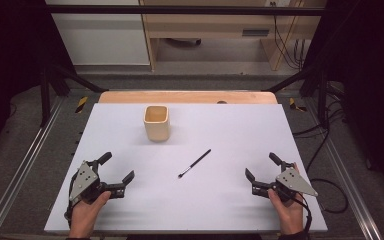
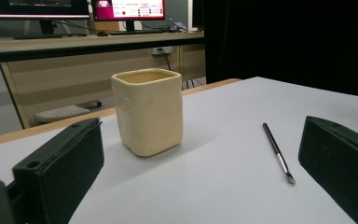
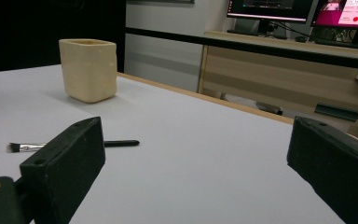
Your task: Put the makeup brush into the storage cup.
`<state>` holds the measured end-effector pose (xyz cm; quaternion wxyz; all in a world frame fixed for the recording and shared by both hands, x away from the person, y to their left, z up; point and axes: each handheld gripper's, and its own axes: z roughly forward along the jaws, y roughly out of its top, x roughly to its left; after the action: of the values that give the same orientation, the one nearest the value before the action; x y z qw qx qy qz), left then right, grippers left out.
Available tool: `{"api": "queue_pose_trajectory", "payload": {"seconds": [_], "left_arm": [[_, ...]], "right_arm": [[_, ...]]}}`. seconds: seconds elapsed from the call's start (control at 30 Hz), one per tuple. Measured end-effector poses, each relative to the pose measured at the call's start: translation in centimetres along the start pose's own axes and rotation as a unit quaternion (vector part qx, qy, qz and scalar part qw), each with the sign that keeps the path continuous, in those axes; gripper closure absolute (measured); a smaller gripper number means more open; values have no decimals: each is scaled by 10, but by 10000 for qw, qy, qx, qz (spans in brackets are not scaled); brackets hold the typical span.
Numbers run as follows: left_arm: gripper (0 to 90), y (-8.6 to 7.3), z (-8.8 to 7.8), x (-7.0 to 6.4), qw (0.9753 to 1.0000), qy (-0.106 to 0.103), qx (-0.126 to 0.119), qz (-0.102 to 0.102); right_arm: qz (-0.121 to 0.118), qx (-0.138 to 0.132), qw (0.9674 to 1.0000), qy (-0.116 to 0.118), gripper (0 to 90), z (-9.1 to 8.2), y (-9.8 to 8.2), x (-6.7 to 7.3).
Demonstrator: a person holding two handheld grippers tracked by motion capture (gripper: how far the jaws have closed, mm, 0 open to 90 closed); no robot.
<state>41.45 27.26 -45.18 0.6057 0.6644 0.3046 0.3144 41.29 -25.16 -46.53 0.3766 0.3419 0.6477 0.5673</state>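
A cream square cup [image 1: 156, 122] stands upright and looks empty at the middle back of the white table top [image 1: 240, 125]. A thin black brush [image 1: 194, 163] lies flat in front of it, its bristle end toward the near side. My left gripper [image 1: 117, 167] rests near the front left corner, open, nothing between its jaws. My right gripper [image 1: 263, 166] rests near the front right, open and holding nothing. From the left gripper view the cup [image 2: 148, 111] sits straight ahead and the brush [image 2: 278, 152] to the right. In the right gripper view the cup [image 3: 88, 69] is far left, the brush [image 3: 72, 145] partly behind the left jaw.
A wooden strip [image 1: 187, 96] borders the table's far edge. Metal frame rails [image 1: 25, 165] run along both sides, with cables [image 1: 330, 190] on the floor at the right. A desk with monitors [image 2: 126, 9] stands beyond the table.
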Motion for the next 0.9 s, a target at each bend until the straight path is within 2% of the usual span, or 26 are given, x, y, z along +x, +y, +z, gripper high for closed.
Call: {"api": "queue_pose_trajectory", "payload": {"seconds": [0.5,0.6,0.77,0.9], "left_arm": [[1,-1,6,-6,9999,-131,90,36],[2,0,6,-7,9998,-179,13,-85],[3,2,9,-15,9995,-293,67,-48],[3,5,14,-23,9988,-482,106,37]], "right_arm": [[-4,-3,10000,-36,46,0,-1,0],[21,2,10000,-35,46,0,-1,0],[28,-4,10000,-40,45,-1,-1,0],[37,-29,10000,-31,45,-2,-1,0]]}}
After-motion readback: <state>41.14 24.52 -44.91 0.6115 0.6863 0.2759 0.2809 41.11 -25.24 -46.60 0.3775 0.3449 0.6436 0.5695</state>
